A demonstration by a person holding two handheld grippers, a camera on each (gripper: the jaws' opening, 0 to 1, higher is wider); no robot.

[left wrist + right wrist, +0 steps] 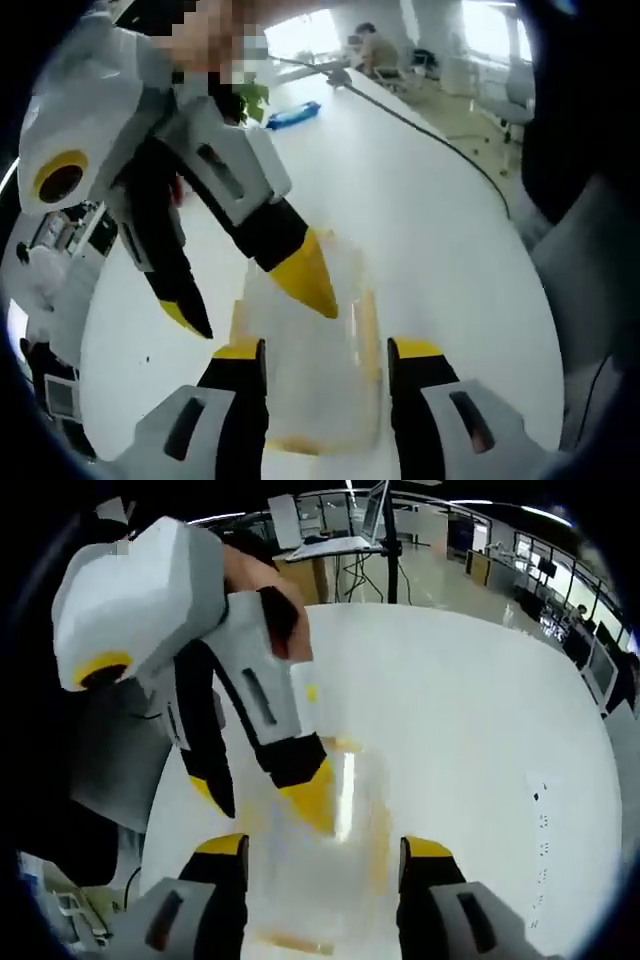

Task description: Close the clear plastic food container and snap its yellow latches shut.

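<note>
One clear plastic food container with yellow latches [305, 375] lies on the white round-edged table [430, 230], seen between the two jaws of the left gripper [325, 352]. Those jaws stand apart, one on each side of the container; whether they touch its walls I cannot tell. Three yellow strips show on the container in the left gripper view: one on each long side and one at the near edge.

The right gripper [255, 300] comes into this view from the upper left. Its two yellow-tipped black jaws are spread; one tip sits over the container's top, the other off to the side above the table. Contact cannot be made out.

In the right gripper view the same container [335, 865] lies between the right gripper's own parted jaws [325, 845], nothing clamped. The left gripper [265, 790] enters from the upper left, jaws apart, one yellow tip over the container.

Far across the table: one blue object [293, 115] and one green leafy plant [252, 100]. One seated person [377, 48] is in the background.
</note>
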